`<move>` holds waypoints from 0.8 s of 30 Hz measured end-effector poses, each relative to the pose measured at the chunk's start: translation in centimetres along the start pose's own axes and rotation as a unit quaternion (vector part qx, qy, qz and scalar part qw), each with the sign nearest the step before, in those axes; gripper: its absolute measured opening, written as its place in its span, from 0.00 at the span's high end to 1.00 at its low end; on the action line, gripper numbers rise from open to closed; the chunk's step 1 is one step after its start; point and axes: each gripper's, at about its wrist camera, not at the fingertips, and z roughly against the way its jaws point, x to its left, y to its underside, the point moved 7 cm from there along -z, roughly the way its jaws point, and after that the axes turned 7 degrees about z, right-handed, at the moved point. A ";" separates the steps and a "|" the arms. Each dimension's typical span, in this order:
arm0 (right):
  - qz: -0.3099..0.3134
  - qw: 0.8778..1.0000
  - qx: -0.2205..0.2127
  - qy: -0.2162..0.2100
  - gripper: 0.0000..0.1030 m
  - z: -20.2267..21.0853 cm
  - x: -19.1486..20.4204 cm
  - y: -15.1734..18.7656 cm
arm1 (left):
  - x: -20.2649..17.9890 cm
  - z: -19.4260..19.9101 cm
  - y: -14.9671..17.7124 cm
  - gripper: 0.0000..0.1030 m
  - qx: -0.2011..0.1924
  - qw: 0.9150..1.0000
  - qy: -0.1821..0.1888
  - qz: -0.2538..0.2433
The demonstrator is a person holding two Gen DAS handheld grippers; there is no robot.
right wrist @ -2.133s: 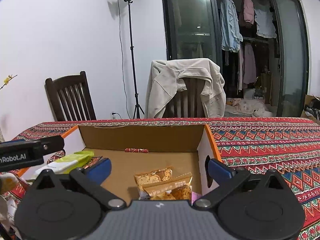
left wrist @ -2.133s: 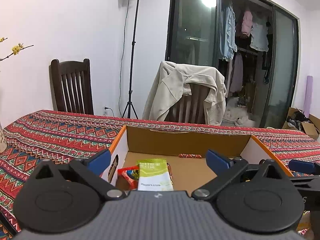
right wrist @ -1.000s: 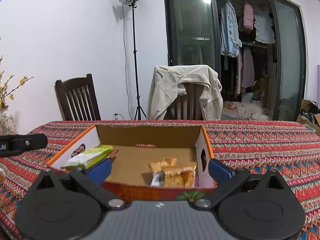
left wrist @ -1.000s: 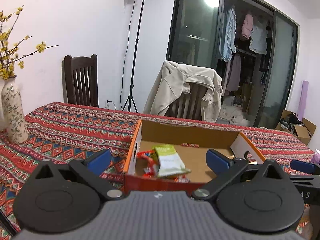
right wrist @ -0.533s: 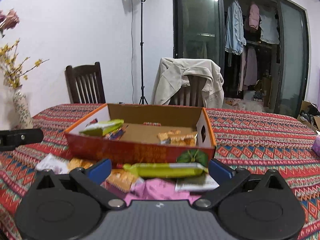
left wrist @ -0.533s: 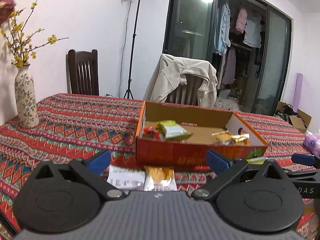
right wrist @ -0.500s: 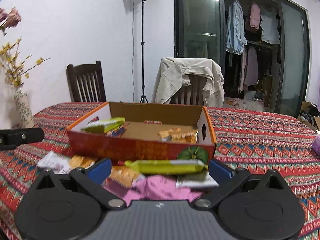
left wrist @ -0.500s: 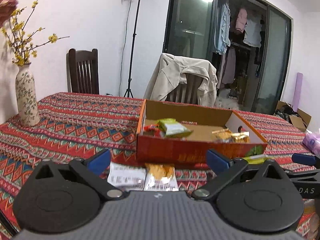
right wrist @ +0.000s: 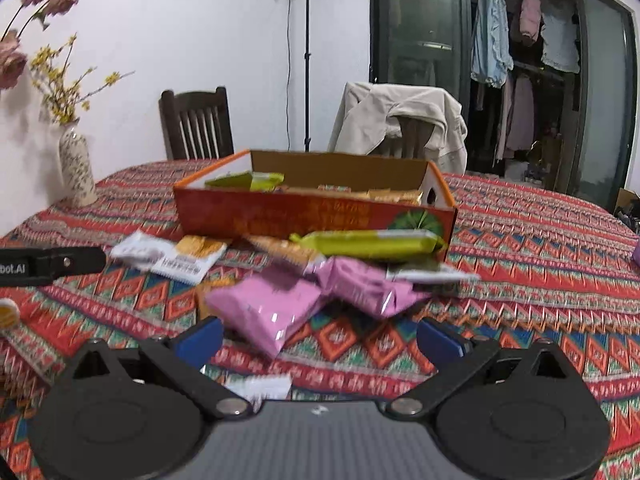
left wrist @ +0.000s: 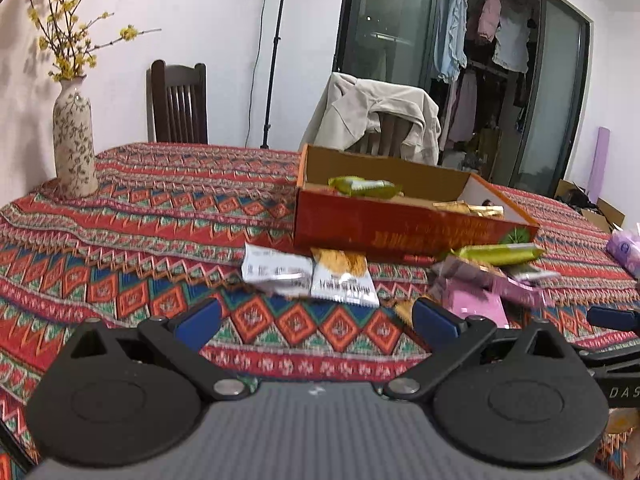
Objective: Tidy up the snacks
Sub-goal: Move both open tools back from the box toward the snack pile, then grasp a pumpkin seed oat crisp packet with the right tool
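Observation:
An open orange cardboard box (left wrist: 400,232) (right wrist: 312,216) sits on the patterned tablecloth and holds a green packet (left wrist: 362,187) and golden cracker packets (left wrist: 468,209). Loose snacks lie in front of it: a white packet (left wrist: 276,268), a white-and-orange packet (left wrist: 342,276), a long green bar (right wrist: 368,243) and two pink packets (right wrist: 272,308). My left gripper (left wrist: 316,322) hangs open and empty above the cloth, short of the white packets. My right gripper (right wrist: 320,338) is open and empty too, just short of the pink packets.
A patterned vase (left wrist: 74,148) with yellow twigs stands at the table's far left. Behind the table are a dark wooden chair (left wrist: 178,108), a chair draped with a beige jacket (left wrist: 376,120), and a light stand (right wrist: 307,60). A purple pack (left wrist: 626,246) lies far right.
Both grippers have drawn back from over the box toward the near side of the table. The loose packets in front of the box have come into view; both jaws stayed open.

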 end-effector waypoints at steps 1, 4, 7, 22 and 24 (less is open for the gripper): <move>0.002 1.000 0.003 0.000 0.00 0.1 0.2 0.3 | 0.0 0.0 0.2 0.00 0.002 1.000 0.000 0.001; 0.008 1.000 0.018 0.005 0.00 0.4 0.5 1.5 | 0.0 0.2 0.7 0.00 0.010 1.000 0.001 0.003; 0.014 1.000 0.028 0.005 0.00 0.9 0.7 2.4 | 0.1 0.4 1.0 0.00 0.012 1.000 0.000 0.003; 0.024 0.998 0.064 -0.014 0.00 1.3 1.9 5.3 | 0.5 1.5 3.2 0.00 0.035 0.999 0.001 0.013; 0.029 0.998 0.058 -0.016 0.01 1.5 2.2 5.4 | 0.4 1.6 3.3 0.00 0.038 0.999 0.000 0.014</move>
